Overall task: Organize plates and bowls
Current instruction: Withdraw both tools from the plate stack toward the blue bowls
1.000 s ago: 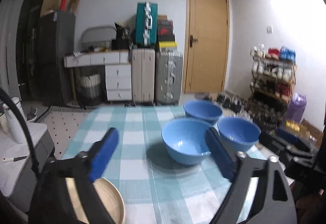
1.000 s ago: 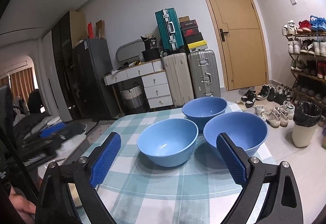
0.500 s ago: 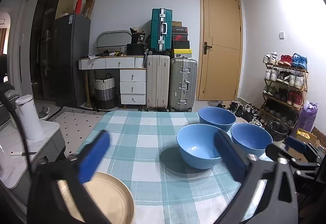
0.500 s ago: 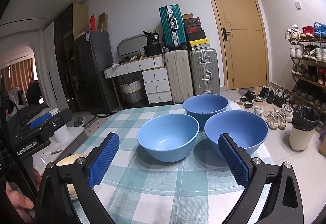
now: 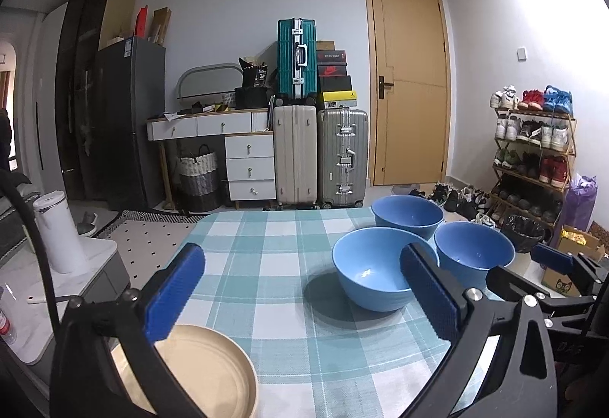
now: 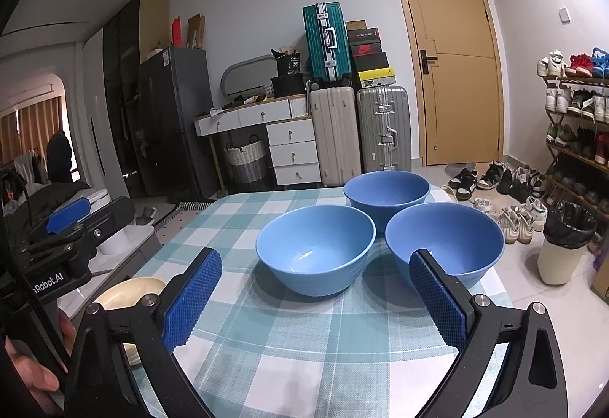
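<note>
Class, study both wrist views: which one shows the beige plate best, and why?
The left wrist view: the beige plate lies close at the table's near corner, rim and inside visible, partly behind the left gripper. The right wrist view shows only a sliver past the right gripper.

checked table (image 5: 266, 284), three bowls (image 6: 316, 250), plate (image 5: 213, 372)

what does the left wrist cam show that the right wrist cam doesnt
Only the left wrist view shows the white cylinder on the side counter, the purple bag by the shoe rack, and the right gripper side-on.

Only the right wrist view shows the white bin with a black liner, a hand, and the left gripper side-on.

Both show three blue bowls clustered on the checked tablecloth, a beige plate at its near left corner, the suitcases and the door. Both grippers are open and empty.
</note>
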The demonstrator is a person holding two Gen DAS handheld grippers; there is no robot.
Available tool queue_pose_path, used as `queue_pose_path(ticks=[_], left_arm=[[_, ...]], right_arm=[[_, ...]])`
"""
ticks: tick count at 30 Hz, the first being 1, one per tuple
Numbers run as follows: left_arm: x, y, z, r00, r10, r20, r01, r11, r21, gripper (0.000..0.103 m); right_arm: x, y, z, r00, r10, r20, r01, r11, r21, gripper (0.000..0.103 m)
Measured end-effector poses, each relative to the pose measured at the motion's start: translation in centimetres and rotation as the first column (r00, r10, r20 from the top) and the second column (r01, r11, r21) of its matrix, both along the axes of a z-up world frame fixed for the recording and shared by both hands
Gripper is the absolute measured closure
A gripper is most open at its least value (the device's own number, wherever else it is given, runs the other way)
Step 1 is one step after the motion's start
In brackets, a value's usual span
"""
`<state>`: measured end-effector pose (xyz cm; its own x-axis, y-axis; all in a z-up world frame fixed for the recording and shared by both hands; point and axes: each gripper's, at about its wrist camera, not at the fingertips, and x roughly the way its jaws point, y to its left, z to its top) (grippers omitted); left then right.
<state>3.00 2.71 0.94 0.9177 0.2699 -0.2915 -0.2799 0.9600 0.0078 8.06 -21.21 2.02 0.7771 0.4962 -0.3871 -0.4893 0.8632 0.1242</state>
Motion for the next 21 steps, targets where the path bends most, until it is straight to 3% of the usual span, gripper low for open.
queue_pose_path(ticks=[10,17,21], left_arm=[[0.5,0.6,-0.4,0.999,0.021,-0.042,-0.023,0.999,-0.038,0.0],[1.0,-0.4,-0.9,0.996,0.046,-0.081,-0.043,0.998,0.036,0.0],[0.9,-1.0,-0.9,0.996,0.022,-0.091,-0.018,0.999,0.042,0.0]], right_arm=[[1.0,-1.3,-0.2,0.997,-0.074,-0.034,0.075,0.997,0.026,0.002],[5.0,-4.1,-1.8,0.959,-0.249,-0.139,0.245,0.969,-0.045,0.002],[8.1,-6.2,-1.9,0.951,-0.267,-0.154,0.257,0.963,-0.08,0.002]])
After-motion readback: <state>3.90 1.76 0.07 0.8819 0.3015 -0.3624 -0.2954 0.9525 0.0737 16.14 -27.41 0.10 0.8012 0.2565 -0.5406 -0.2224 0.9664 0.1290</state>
